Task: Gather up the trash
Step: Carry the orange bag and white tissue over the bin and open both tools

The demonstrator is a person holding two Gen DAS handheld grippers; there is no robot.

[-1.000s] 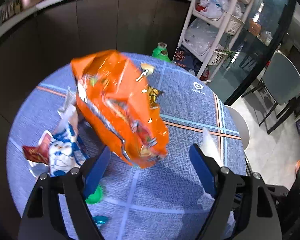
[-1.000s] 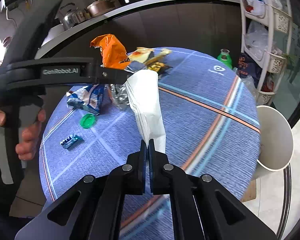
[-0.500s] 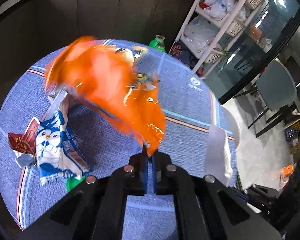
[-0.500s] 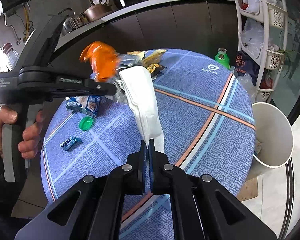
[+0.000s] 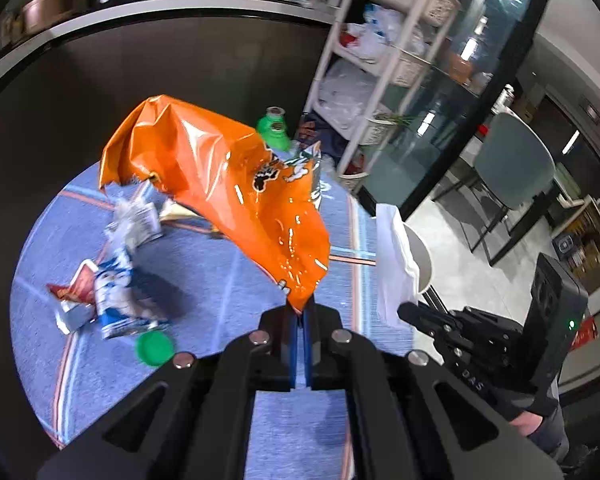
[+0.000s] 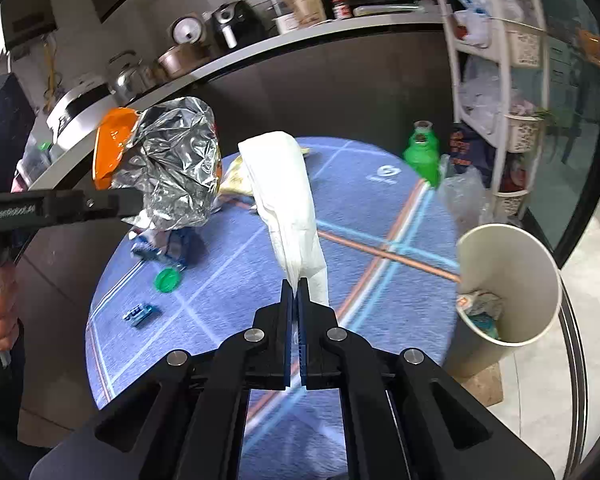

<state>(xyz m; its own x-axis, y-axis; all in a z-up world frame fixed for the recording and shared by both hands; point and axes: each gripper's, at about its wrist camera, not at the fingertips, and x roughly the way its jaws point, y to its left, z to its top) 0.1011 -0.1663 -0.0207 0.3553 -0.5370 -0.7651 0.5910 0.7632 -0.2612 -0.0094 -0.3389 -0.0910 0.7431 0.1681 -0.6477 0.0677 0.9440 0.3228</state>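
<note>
My left gripper (image 5: 300,312) is shut on the corner of an orange snack bag (image 5: 228,184) and holds it up above the round blue table (image 5: 204,280). In the right wrist view the bag's silver inside (image 6: 176,176) shows beside the left gripper (image 6: 134,204). My right gripper (image 6: 297,292) is shut on a white paper tissue (image 6: 288,200), held above the table; the tissue also shows in the left wrist view (image 5: 394,256). A white trash bin (image 6: 508,280) with some trash inside stands off the table's right edge.
On the table lie a blue-and-white wrapper (image 5: 114,296), a green cap (image 5: 154,350), crumpled wrappers (image 5: 136,220), a small blue packet (image 6: 140,314) and a yellow wrapper (image 6: 236,180). A green bottle (image 6: 422,152) and a white shelf rack (image 6: 496,80) stand behind.
My left gripper closed on the orange bag's corner and lifted it off the table. The right gripper, still holding the tissue, has moved toward the bin.
</note>
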